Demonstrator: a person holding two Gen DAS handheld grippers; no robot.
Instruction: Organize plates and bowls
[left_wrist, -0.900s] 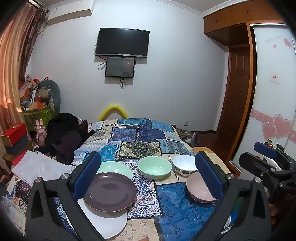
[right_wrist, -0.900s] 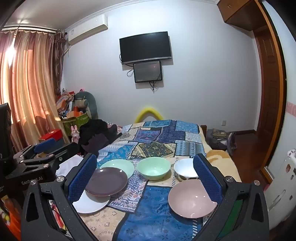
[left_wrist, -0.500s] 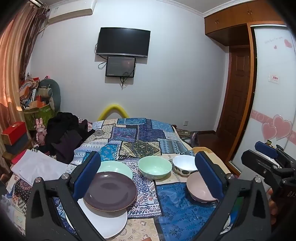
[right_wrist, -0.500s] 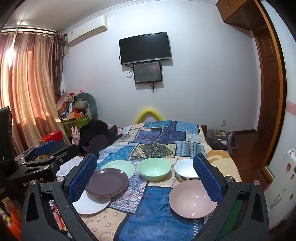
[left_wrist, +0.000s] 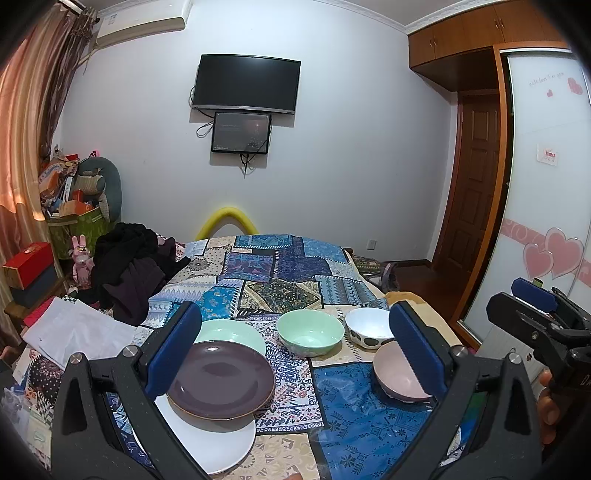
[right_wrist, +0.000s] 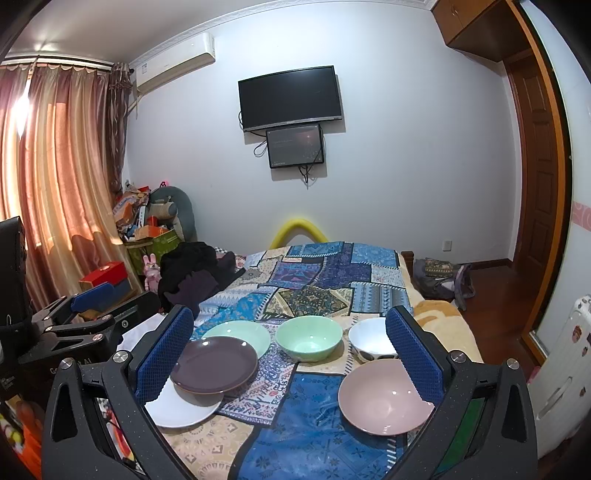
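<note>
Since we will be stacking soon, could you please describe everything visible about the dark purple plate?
The dark purple plate is round, shallow and glossy, probably ceramic or melamine, with a raised rim. It sits upright and empty, resting partly on the white plate and overlapping the green plate's near edge, on the patchwork cloth. No gripper touches it.

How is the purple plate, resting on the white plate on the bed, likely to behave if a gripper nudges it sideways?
The purple plate looks glossy and rigid, so it would probably slide across the white plate rather than bend. It overlaps the white plate only partly, so it may tilt. The patchwork quilt beneath looks soft, so the stack might rock.
</note>
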